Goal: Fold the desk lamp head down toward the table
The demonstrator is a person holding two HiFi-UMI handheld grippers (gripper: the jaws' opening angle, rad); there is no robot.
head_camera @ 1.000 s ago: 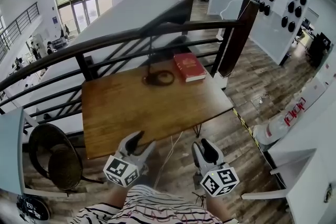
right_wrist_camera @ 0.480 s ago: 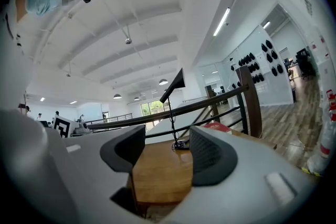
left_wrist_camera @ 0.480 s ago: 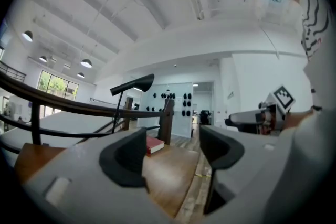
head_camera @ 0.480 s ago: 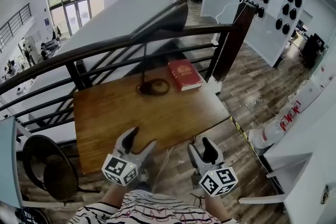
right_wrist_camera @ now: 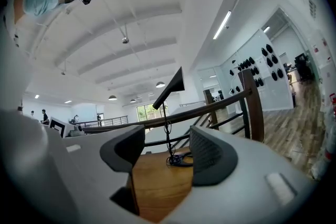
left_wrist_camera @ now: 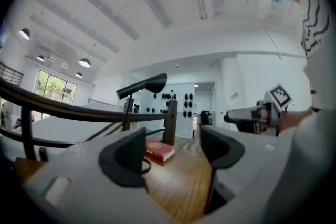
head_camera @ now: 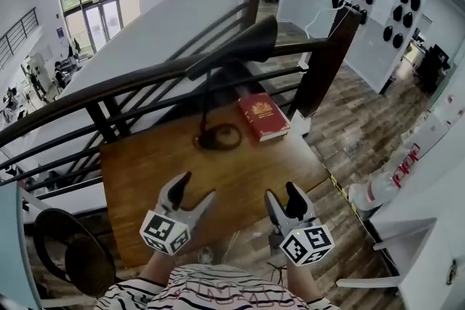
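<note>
The black desk lamp stands at the far side of the wooden table (head_camera: 145, 170). Its round base (head_camera: 219, 136) rests on the wood, a thin stem rises from it, and the long cone-shaped head (head_camera: 236, 47) juts out high above. My left gripper (head_camera: 195, 191) hovers open over the table's near part, well short of the lamp. My right gripper (head_camera: 282, 198) is open at the near right edge. The left gripper view shows the lamp head (left_wrist_camera: 143, 85) far beyond the empty jaws of the left gripper (left_wrist_camera: 170, 152). In the right gripper view the right gripper (right_wrist_camera: 165, 157) frames the stem and head (right_wrist_camera: 170, 86).
A red book (head_camera: 264, 116) lies to the right of the lamp base. A dark metal railing (head_camera: 109, 87) with a wooden post (head_camera: 327, 58) runs right behind the table. A round black chair (head_camera: 62, 243) sits at the near left, with wooden floor to the right.
Both grippers have come forward from in front of the table's near edge to over its near part. Their jaws stand wider. The lamp has not moved.
</note>
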